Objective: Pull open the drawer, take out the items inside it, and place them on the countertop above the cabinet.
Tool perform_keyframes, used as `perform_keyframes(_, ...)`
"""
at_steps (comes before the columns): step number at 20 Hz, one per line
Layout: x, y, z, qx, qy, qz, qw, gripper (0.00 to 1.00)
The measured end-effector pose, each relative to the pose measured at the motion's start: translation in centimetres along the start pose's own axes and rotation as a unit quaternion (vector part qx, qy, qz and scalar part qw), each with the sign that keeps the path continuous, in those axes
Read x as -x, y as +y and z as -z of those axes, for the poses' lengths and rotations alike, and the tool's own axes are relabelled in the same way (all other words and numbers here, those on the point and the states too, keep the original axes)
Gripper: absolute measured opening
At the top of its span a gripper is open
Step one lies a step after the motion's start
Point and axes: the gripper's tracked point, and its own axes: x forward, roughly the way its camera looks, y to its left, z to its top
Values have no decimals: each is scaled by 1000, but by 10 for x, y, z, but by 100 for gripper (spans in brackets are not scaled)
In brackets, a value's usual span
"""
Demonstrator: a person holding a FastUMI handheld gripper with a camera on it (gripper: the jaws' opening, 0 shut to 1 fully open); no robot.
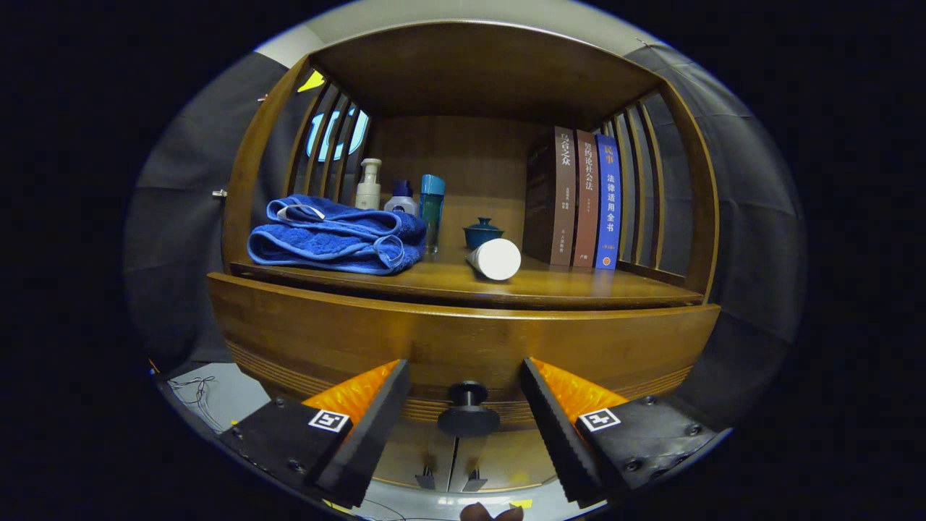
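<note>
Drawer (463, 340) closed; knob (467, 411) between spread tool (463, 387) fingers, untouched, tool holding nothing.

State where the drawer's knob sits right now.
In the gripper view, the knob sits on the closed drawer front, between the open gripper's fingers, untouched.

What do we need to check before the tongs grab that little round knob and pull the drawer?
1. Tongs open wide enough for the knob: ok, the fingers stand apart.
2. Knob lined up between the fingers: ok, it sits about midway.
3. Fingers touching the knob: not ok yet, there is a gap on both sides.
4. Drawer shut: ok, its front looks closed.
5. Room on the countertop: ok, bare wood shows in front of the blue towel and white tube.
6. What is inside the drawer: cannot tell.
</note>
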Motion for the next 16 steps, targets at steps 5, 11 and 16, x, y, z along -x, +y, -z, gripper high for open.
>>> perform_keyframes(5, -10, 1, -2, 4, 0, 8, 1000, 99)
perform_keyframes(11, 1, 4, -10, 0, -1, -1, 1000, 99)
perform_keyframes(16, 41, 4, -64, 8, -36, -4, 999, 99)
